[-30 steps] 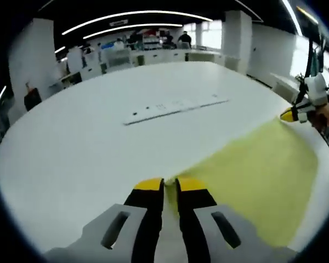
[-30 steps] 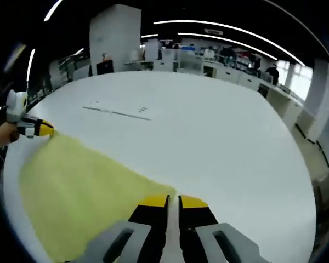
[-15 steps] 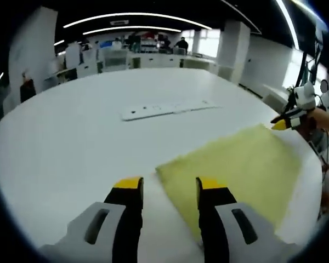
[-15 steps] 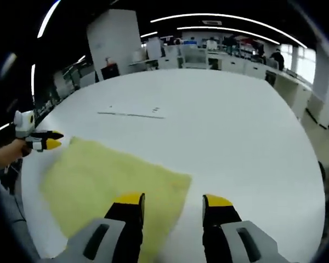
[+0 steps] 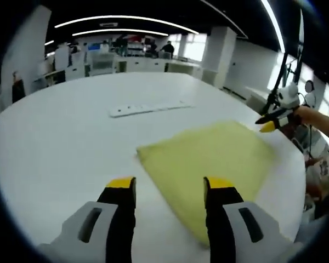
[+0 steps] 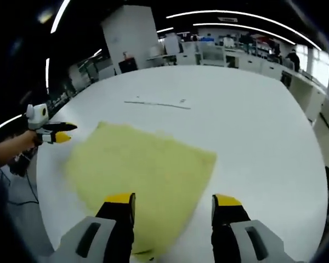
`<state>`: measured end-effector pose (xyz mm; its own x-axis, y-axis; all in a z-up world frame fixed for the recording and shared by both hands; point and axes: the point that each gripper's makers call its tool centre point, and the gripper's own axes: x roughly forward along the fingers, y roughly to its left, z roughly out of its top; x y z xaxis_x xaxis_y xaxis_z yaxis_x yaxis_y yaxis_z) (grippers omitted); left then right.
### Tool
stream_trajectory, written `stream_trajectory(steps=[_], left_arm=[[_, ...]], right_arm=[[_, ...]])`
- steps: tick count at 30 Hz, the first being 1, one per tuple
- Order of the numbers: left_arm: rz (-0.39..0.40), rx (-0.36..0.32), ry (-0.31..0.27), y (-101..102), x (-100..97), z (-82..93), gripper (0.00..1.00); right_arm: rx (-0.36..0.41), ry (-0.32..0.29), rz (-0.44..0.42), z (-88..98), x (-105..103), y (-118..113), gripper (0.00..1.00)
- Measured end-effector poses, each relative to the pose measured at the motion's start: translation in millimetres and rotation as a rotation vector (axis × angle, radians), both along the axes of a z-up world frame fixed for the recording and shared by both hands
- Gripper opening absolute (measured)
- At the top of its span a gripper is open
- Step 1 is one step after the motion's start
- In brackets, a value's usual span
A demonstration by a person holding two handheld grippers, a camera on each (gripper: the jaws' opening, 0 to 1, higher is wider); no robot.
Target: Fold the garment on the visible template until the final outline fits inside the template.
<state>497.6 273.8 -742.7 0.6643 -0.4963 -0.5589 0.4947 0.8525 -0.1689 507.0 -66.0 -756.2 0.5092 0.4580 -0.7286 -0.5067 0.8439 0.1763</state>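
A pale yellow garment lies flat and released on the white tabletop, a rough four-sided shape with one corner pointing toward the left gripper, whose yellow-tipped fingers stand spread apart over the near edge with nothing between them. In the right gripper view the same cloth spreads from about 9 o'clock to 3 o'clock across the middle of the picture, and the right gripper hangs above its near edge, fingers likewise parted and empty. Each gripper also appears in the other's camera: the right one at about 3 o'clock in the left gripper view, the left one at about 9 o'clock in the right gripper view, each held by a hand just off the cloth's far corner. A long white strip lies on the tabletop beyond the garment, well apart from it; no template outline can be made out under or around the fabric, so whether the shape fits it cannot be told. The likely risks from here: a pinch that catches only the top layer and drags the fold open, uneven pulls from the two hands skewing the edges, or a corner sliding toward the tabletop's rim near the person and slipping out of the workspace.
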Motion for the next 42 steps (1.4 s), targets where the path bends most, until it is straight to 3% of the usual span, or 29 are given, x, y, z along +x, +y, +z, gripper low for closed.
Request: stream_trajectory(steps=[11,23,33,42], left_arm=[[-0.084,0.023,0.024,-9,-45.3,-9.1,0.49],[-0.089,-0.01,0.066,-13,-81.0,-24.5,0.37],[-0.046,-0.015,0.112,-7,-92.0,-40.9,0.2],[0.011,-0.096,0.138,-8,-93.2,-47.1,0.12]], right_arm=[[-0.003,0.018,0.053,-1.4,-51,0,0.51],[-0.023,0.004,0.053,-9.9,-84,-3,0.37],[0.003,0.022,0.002,-26.3,-102,-5,0.21],[0.075,0.017,-0.055,-32.7,-100,2,0.09]])
